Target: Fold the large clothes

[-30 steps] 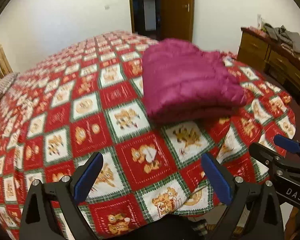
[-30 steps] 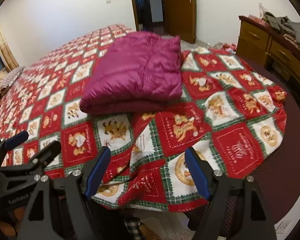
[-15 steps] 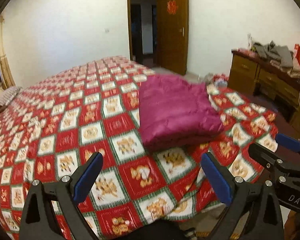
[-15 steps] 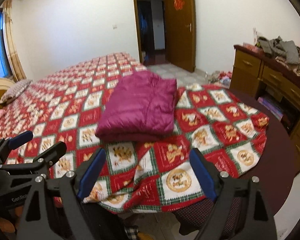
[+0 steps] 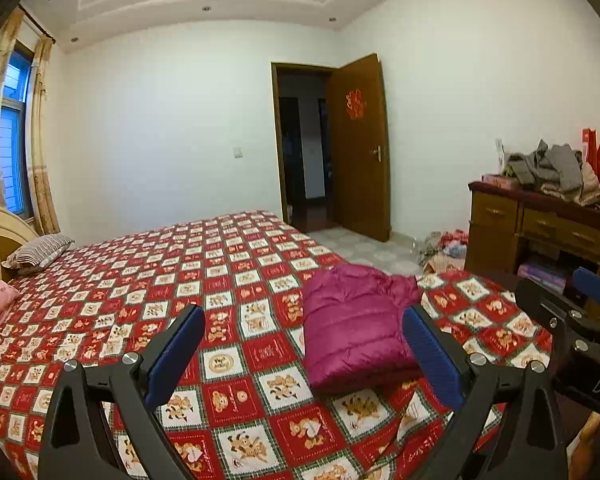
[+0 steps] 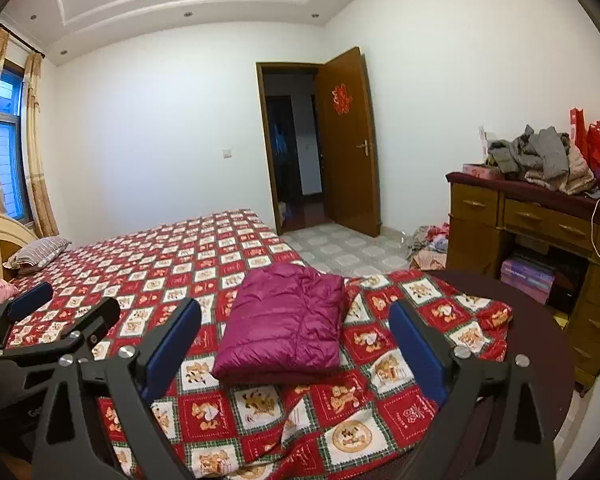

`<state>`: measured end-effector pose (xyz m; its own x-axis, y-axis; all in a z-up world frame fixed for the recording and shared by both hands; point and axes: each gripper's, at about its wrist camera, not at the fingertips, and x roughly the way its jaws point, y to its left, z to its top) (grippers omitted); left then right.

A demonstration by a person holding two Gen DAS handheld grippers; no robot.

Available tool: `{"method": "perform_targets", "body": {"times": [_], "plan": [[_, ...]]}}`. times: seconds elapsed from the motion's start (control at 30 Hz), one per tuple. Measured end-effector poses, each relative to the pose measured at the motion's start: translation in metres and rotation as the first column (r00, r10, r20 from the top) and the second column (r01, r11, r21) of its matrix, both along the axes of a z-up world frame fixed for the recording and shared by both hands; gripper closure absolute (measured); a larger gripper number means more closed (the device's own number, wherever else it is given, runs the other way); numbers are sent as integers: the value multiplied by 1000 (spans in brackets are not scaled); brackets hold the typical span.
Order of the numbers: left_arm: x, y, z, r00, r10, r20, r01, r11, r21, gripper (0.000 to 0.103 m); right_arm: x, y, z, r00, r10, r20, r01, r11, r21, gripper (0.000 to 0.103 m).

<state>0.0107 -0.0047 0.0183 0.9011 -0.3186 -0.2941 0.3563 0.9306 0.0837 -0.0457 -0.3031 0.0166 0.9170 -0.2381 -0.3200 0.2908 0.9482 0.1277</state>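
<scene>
Both grippers are lifting back from the bed (image 5: 236, 396); left gripper (image 5: 304, 356) standing released, right gripper (image 6: 296, 348) widening its jaws, both empty. Folded magenta jacket (image 6: 288, 320) is lying near the bed's foot; fold looks complete.

White letters "DAS" on the black body of the right gripper (image 5: 580, 340) at the lower right edge of the left wrist view (cut off by the frame), red paper ornament on the open wooden door (image 5: 360, 152), characters unreadable
</scene>
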Motion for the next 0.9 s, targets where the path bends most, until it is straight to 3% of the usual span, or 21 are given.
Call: {"method": "perform_targets", "body": {"times": [0.9], "plan": [[-4,9,10,999,30,44,-29,999,-27,4,-5,8,8,998,-4,65,6,1000,-29,2]]}}
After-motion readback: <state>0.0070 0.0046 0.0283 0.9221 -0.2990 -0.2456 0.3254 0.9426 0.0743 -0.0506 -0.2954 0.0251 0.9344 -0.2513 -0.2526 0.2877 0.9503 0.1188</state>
